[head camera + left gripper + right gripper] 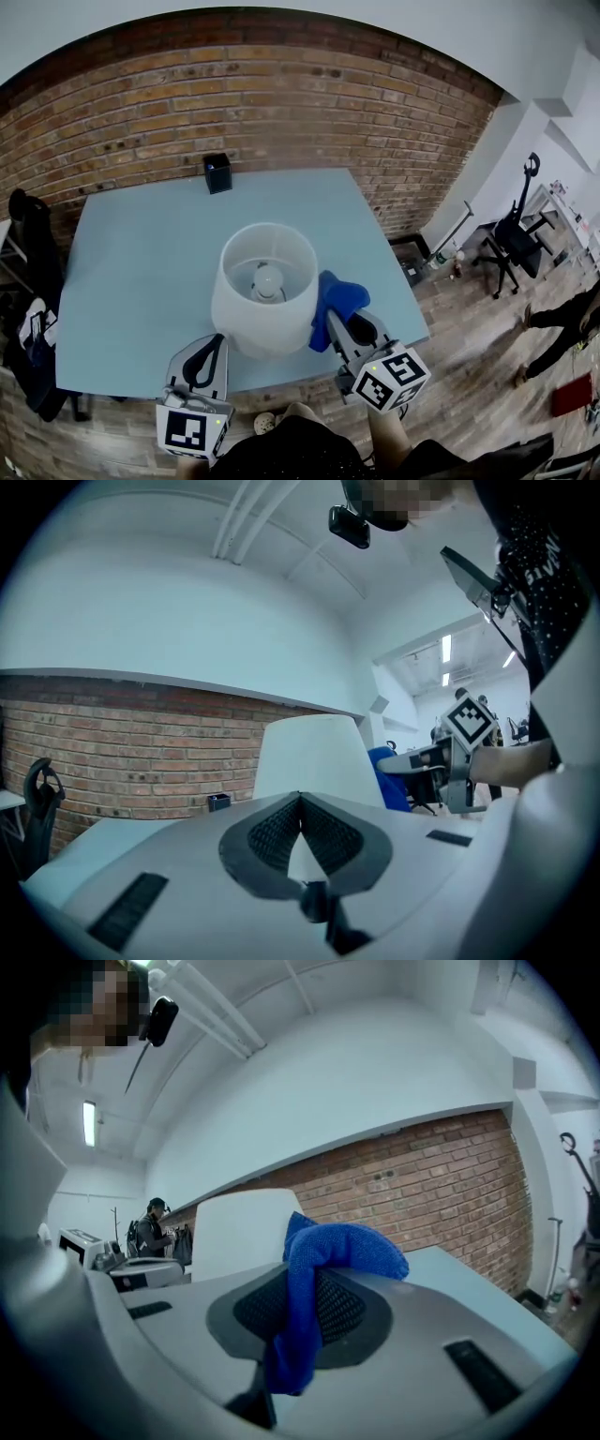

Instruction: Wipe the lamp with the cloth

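Observation:
A lamp with a white shade [265,286] stands near the front of the light-blue table [141,253], its bulb [269,278] showing through the open top. My right gripper [342,323] is shut on a blue cloth [336,300], which rests against the shade's right side. In the right gripper view the cloth [323,1269] drapes over the closed jaws of the right gripper [305,1274], with the shade [246,1232] just behind. My left gripper [208,361] is shut and holds nothing, its tip near the shade's lower left. The left gripper [300,799] faces the shade [314,757].
A small black box [217,172] sits at the table's far edge, before a brick wall [281,94]. A dark coat [28,244] hangs left of the table. An office chair [514,234] and a person [562,328] are off to the right.

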Action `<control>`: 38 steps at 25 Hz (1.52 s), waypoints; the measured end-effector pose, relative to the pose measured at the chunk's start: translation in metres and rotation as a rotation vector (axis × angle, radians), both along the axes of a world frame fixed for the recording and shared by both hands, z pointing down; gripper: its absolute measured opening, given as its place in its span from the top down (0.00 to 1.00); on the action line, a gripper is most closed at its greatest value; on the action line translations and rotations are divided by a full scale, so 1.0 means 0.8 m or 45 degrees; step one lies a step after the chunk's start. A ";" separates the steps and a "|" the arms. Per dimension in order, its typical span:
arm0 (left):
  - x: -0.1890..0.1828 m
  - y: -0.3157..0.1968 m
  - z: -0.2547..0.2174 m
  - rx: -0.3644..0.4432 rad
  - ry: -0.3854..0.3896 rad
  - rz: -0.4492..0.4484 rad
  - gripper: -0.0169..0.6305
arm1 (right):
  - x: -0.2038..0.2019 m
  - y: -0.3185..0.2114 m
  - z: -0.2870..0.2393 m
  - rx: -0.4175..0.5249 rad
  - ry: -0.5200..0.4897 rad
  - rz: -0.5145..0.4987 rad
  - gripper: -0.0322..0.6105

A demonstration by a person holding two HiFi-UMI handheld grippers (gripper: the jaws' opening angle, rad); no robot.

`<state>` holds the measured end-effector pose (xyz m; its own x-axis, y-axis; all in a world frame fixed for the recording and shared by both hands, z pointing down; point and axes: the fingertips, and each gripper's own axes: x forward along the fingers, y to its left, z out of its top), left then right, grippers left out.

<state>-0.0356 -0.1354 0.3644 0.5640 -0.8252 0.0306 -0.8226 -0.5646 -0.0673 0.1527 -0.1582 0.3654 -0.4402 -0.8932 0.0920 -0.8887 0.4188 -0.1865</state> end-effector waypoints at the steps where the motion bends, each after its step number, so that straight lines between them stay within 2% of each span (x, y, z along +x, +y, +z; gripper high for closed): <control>1: -0.001 0.000 0.000 -0.001 0.004 -0.003 0.96 | 0.002 -0.001 0.009 -0.029 0.020 0.002 0.86; 7: -0.006 -0.004 0.000 -0.005 0.027 -0.030 0.96 | 0.015 -0.005 0.043 -0.162 -0.005 -0.004 0.86; 13: -0.015 -0.011 0.004 -0.020 0.035 -0.073 0.96 | 0.033 -0.013 0.081 -0.305 0.047 0.027 0.86; 15: -0.020 -0.015 0.000 -0.021 0.036 -0.090 0.96 | 0.043 -0.015 0.081 -0.317 0.070 0.053 0.86; 17: -0.027 -0.018 -0.006 -0.018 0.033 -0.109 0.96 | 0.050 -0.020 0.058 -0.269 0.055 0.047 0.86; 19: -0.034 -0.023 -0.013 -0.012 0.031 -0.136 0.96 | 0.051 -0.031 0.016 -0.186 -0.035 -0.027 0.86; 24: -0.043 -0.035 -0.021 0.000 0.022 -0.180 0.96 | 0.050 -0.066 -0.110 0.039 -0.390 -0.333 0.86; 27: -0.045 -0.042 -0.020 0.002 0.000 -0.188 0.96 | 0.040 -0.084 -0.151 0.049 -0.503 -0.546 0.86; 29: -0.047 -0.049 -0.020 0.006 -0.018 -0.199 0.96 | 0.026 -0.093 -0.160 0.030 -0.493 -0.646 0.86; 34: -0.051 -0.074 -0.023 0.010 -0.018 -0.229 0.96 | -0.018 -0.108 -0.146 -0.039 -0.362 -0.789 0.86; 38: -0.044 -0.082 -0.025 0.015 -0.008 -0.239 0.96 | -0.027 -0.119 -0.119 -0.122 -0.338 -0.815 0.86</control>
<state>-0.0705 -0.2010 0.3448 0.4002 -0.9161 0.0232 -0.9128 -0.4007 -0.0789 0.1307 -0.2532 0.2706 -0.8957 -0.4440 -0.0261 -0.3920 0.8159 -0.4251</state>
